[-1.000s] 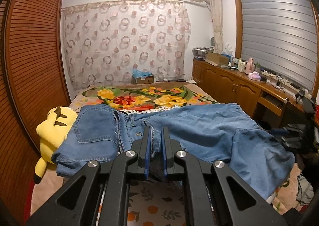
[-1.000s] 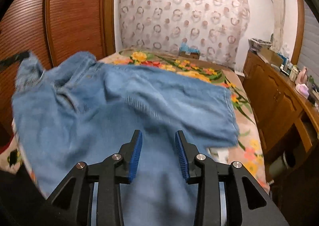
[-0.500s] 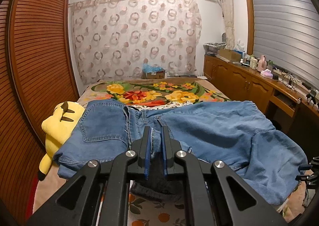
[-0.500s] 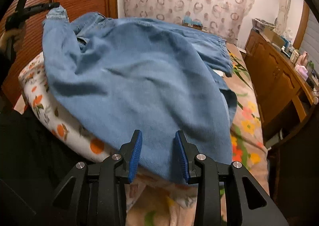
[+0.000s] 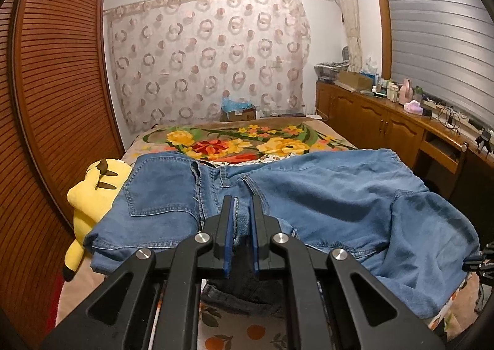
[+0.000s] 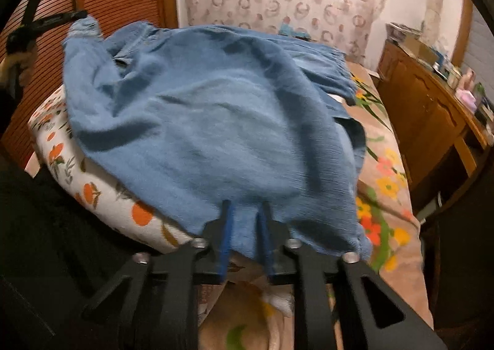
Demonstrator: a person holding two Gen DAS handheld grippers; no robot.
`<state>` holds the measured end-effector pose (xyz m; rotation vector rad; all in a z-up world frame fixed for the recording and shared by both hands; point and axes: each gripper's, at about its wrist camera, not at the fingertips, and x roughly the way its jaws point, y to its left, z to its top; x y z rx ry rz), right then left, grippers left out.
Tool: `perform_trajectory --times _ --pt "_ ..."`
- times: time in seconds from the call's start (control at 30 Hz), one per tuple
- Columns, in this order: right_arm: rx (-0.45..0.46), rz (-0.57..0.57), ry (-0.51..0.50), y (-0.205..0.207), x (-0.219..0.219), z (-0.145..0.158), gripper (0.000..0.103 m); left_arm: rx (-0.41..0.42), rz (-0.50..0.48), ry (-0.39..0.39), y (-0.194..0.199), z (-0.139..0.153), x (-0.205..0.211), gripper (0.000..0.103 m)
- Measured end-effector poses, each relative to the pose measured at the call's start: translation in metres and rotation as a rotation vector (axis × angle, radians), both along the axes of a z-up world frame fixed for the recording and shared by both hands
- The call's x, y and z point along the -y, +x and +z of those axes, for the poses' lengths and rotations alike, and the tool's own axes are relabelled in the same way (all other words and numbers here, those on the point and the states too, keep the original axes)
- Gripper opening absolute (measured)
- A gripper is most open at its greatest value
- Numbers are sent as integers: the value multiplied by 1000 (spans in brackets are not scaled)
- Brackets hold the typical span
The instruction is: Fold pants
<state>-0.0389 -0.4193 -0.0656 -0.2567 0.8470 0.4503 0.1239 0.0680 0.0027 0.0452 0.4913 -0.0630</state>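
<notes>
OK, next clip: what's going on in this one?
A person is folding a pair of jeans on a bed, with a hand-held gripper in each hand. The left hand-held gripper is clamped on the waistband end, beside a yellow plush toy. The right hand-held gripper is closing its jaws on the hem of a leg, with denim between them. The jeans lie spread across the bed, lifted at the waist end; no fold is made yet.

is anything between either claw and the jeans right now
No. The left claw is already shut on a bunch of the jeans at the waist end. The right claw has closed on the hem of the leg end. Nothing else lies on the denim.
</notes>
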Motion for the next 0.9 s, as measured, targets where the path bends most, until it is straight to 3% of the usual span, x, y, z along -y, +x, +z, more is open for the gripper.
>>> perform_trajectory --times 0.23,0.4,0.63,0.9 --pt "38 -1 -8 -1 -1 11 0 12 1 -15 2 4 -3 10" --pt "127 -19 1 10 9 44 0 43 -10 -60 4 18 -5 10" --pt "247 -40 -27 50 11 82 0 88 -14 -59 16 34 0 10" --pt "324 -36 -30 93 -11 92 0 86 20 -76 36 31 -9 10"
